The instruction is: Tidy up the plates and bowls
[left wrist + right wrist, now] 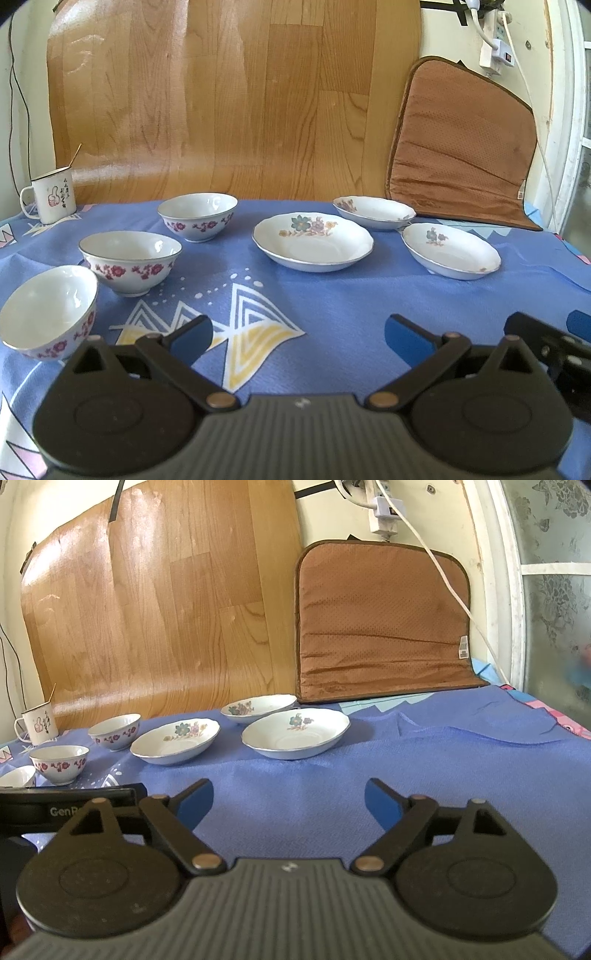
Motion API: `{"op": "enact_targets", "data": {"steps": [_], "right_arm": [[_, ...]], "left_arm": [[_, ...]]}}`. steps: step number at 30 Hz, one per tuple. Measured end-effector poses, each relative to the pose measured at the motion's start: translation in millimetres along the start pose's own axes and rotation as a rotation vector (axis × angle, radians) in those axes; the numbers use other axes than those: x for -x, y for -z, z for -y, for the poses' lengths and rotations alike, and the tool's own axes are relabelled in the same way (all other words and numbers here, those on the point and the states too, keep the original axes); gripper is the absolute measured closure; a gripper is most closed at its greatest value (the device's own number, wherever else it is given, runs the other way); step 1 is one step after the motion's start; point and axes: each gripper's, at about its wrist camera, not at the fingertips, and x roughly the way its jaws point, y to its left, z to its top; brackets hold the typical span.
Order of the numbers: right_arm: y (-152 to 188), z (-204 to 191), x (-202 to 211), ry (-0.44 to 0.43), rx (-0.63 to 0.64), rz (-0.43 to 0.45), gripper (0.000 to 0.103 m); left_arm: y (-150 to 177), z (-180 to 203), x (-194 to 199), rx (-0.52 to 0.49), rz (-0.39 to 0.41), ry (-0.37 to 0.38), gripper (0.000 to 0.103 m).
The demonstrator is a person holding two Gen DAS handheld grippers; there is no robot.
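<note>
Three bowls with red flower bands are sitting in a diagonal row on the blue patterned tabletop [332,295]: near bowl [48,317] at 9 o'clock in the left wrist view, middle bowl [129,260] just beyond it, far bowl [197,216] at 11 o'clock. All are standing upright and apart from one another.

Three shallow plates with flower prints are lying to the right of the bowls: centre plate [312,242] at 12 o'clock, back plate [373,212] behind it at 1 o'clock, right plate [450,251] at 2 o'clock. The back plate and right plate are lying very close; whether their rims are touching cannot be told.

The left hand-held gripper [297,332] is hovering low at 6 o'clock, jaws standing wide apart with only cloth between them; bowls and plates are all lying ahead of it, well apart from its blue pads.

The right hand-held gripper [288,799] is likewise hovering with jaws apart and nothing between them; the plates are lying at 11 to 12 o'clock beyond it, the bowls at 9 to 10 o'clock.

A white enamel mug [51,197] is standing at the far left corner. A brown cushion [461,147] is leaning against the wall at the back right, beside a wood-grain panel [221,103].
</note>
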Motion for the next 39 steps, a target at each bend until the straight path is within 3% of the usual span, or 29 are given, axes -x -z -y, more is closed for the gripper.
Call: {"op": "enact_targets", "data": {"steps": [26, 30, 35, 39], "right_arm": [[-2, 4, -5, 0.025, -0.014, -0.036, 0.013], [-9, 10, -12, 0.014, -0.049, -0.080, 0.018], [-27, 11, -23, 0.029, -0.019, -0.074, 0.021], [-42, 15, -42, 0.014, -0.043, -0.103, 0.033]], "left_arm": [[0, -2, 4, 0.009, 0.015, 0.037, 0.000], [0, -6, 6, 0.027, 0.029, 0.052, 0.000], [-2, -12, 6, 0.055, 0.032, 0.071, 0.000], [-2, -17, 5, 0.079, 0.032, 0.077, 0.000]]}}
